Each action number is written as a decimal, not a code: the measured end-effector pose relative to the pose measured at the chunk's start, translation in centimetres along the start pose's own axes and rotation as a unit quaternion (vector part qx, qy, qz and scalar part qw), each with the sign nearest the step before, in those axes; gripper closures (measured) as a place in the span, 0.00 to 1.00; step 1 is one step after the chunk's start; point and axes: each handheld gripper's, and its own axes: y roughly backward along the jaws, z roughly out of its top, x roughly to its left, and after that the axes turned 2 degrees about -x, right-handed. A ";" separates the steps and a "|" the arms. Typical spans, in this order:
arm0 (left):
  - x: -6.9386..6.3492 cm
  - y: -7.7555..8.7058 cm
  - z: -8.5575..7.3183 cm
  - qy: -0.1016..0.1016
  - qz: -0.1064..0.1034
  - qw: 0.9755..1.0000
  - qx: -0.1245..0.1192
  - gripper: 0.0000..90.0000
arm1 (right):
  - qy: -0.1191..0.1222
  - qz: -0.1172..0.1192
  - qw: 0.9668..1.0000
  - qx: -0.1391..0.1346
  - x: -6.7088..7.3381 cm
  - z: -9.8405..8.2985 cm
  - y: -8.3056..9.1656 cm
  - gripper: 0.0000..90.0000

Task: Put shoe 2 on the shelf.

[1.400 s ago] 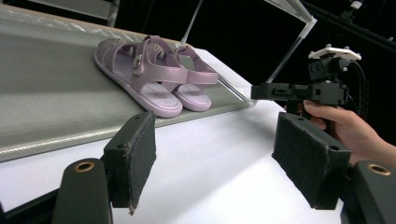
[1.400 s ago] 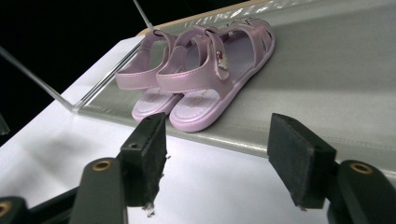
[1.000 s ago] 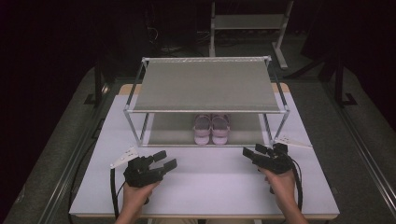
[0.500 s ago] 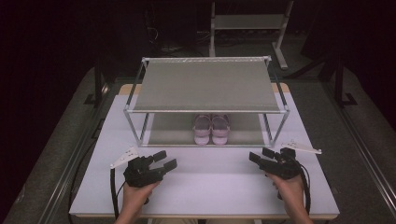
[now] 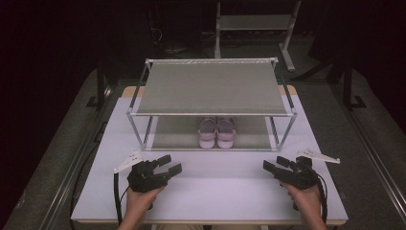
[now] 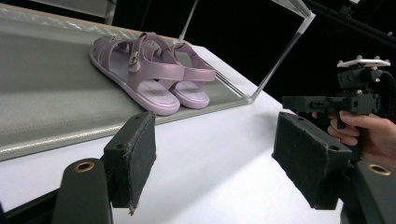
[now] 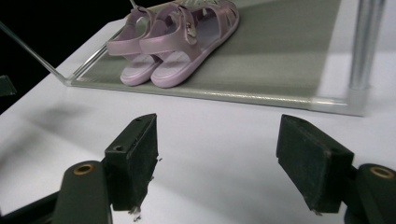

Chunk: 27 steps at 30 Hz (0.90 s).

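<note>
A pair of lilac sandals [image 5: 217, 132] stands side by side on the lower shelf of a two-tier metal rack [image 5: 210, 86]. My left gripper [image 5: 171, 163] rests low over the white table in front of the rack's left half, open, with nothing between its pads. In the left gripper view the sandals [image 6: 154, 70] lie ahead to the left of the open gripper [image 6: 219, 149], and the right gripper [image 6: 322, 101] shows at the right in a hand. My right gripper [image 5: 274, 163] is in front of the rack's right half, open and bare [image 7: 219, 154], with the sandals [image 7: 173, 42] ahead of it.
The white table [image 5: 215, 191] has bare room between the two grippers and the rack's front rail. A chrome rack post [image 7: 364, 46] stands ahead right of the right gripper. A second metal rack [image 5: 253, 24] stands on the dark floor behind the table.
My right gripper has moved to the right and a little toward the table's front edge, still open. The left gripper and the sandals have not moved.
</note>
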 end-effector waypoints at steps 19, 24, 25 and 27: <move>0.0 -0.1 0.0 -0.001 0.000 1.000 0.001 0.33 | -0.005 -0.008 1.000 0.003 -1.0 -0.8 1.6 0.32; 0.0 -0.1 0.0 -0.001 0.000 1.000 0.001 0.33 | -0.006 -0.010 1.000 0.004 -1.1 -0.9 1.9 0.32; 0.0 -0.1 0.0 -0.001 0.000 1.000 0.001 0.33 | -0.005 -0.009 1.000 0.004 -1.1 -1.0 2.0 0.32; 0.0 -0.1 0.0 -0.002 0.000 1.000 0.002 0.33 | -0.005 -0.009 1.000 0.005 -1.2 -1.0 2.1 0.32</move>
